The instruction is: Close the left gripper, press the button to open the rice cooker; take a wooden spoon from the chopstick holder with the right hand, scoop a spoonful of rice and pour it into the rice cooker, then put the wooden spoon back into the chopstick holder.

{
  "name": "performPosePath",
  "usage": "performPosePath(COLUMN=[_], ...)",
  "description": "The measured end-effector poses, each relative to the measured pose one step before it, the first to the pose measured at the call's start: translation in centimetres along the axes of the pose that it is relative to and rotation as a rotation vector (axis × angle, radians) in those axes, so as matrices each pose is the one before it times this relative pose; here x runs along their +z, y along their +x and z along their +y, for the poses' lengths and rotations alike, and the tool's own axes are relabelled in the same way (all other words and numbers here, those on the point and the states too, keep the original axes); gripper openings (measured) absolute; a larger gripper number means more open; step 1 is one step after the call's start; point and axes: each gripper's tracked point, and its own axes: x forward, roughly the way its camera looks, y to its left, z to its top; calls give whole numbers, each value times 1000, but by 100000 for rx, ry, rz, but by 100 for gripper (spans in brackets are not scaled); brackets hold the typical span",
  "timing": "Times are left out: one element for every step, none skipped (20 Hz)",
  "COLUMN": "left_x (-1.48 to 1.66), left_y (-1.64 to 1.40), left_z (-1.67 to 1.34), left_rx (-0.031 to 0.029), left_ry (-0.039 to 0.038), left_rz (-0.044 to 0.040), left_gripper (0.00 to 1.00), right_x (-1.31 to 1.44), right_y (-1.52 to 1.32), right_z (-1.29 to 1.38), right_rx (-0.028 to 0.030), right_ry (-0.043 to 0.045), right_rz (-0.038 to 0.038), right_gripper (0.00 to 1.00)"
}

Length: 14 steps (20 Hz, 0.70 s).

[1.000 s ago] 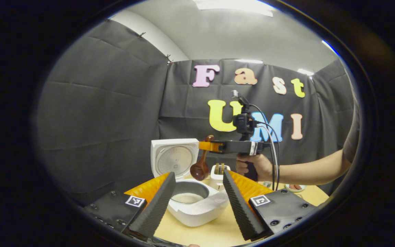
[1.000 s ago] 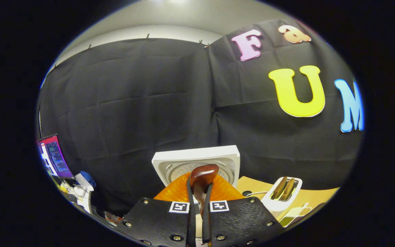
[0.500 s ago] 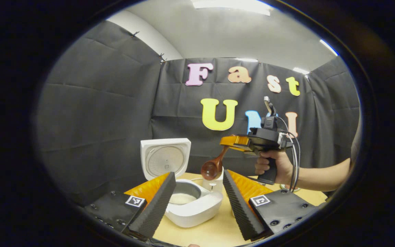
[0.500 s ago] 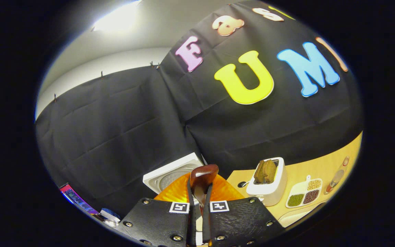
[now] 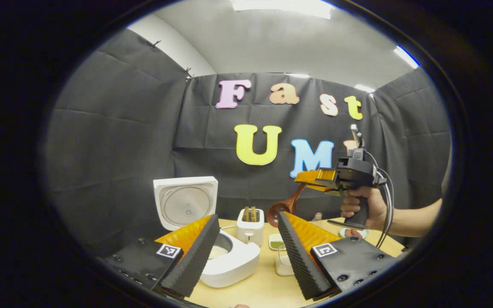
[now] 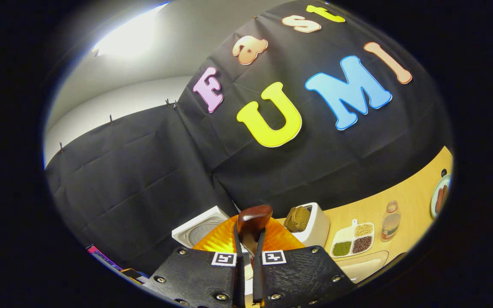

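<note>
Right gripper (image 6: pixel 246 256) clamps the wooden spoon (image 5: pixel 281 209), bowl hanging below it, handle mostly hidden between its fingers. Left gripper (image 5: pixel 246 252) gapes, rice cooker (image 5: pixel 229 265) partly hidden behind its left finger.

Rice cooker (image 5: pixel 229 265) was white, seated on the desk, lid (image 5: pixel 185 202) raised fully upright with its ribbed inner face exposed; white rice lay in the inner pot (image 5: pixel 220 250). Wooden spoon (image 5: pixel 284 207) was dark brown and glossy, handle clamped between the fingers of the right tool (image 5: pixel 310 177), hanging in the air with bowl lowest, well right of the cooker. In the right gripper view, the handle end (image 6: pixel 253 219) protruded above the closed fingers.
</note>
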Motion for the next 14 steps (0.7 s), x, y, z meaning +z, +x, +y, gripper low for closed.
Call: performPosePath(left_x=[-27, 19, 112, 129, 60, 123, -129, -116, -38, 102, -214, -48, -189, -21], left_y=[241, 217, 192, 200, 288, 230, 226, 766, 469, 360, 176, 396, 351, 386], left_z=[-472, -498, -449, -492, -492, -380, -334, -28, -220, -358, -348, -301, -283, -235], left_rx=[-929, -628, -752, -789, -876, -590, -186, -505, -733, -1067, -1228, -1127, -1348, -1265], left_ry=[-23, -10, 107, 117, 115, 66, 217, 287, -91, -513, -660, -381, -44, 325], left_rz=[86, 260, -27, -134, -199, 49, 265, -234, -795, -622, -287, -21, 384, 227], left_gripper=[96, 96, 96, 96, 96, 96, 96, 96, 96, 96, 96, 96, 96, 96], right_x=[506, 432, 393, 502, 294, 419, 414, 368, 395, 448, 454, 471, 417, 508], right_y=[-685, -557, -532, -435, -443, -358, -414, -420, -589, -580, -477, -498, -560, -606], right_z=[-504, -594, -411, -521, -412, -559, -575, -582, -484, -462, -595, -692, -579, -653], right_rx=[-745, -828, -684, -681, -784, -973, -1219, -1365, -1427, -1047, -1281, -1712, -1407, -1141], right_ry=[24, 50, 403, 203, 157, -106, -83, 92, 186, -248, -629, -589, -442, -140], right_rz=[-608, -473, -851, -560, -496, -534, -625, -499, -385, -562, -502, -776, -763, -794], right_gripper=[7, 7, 7, 7, 7, 7, 7, 7, 7, 7, 7, 7, 7, 7])
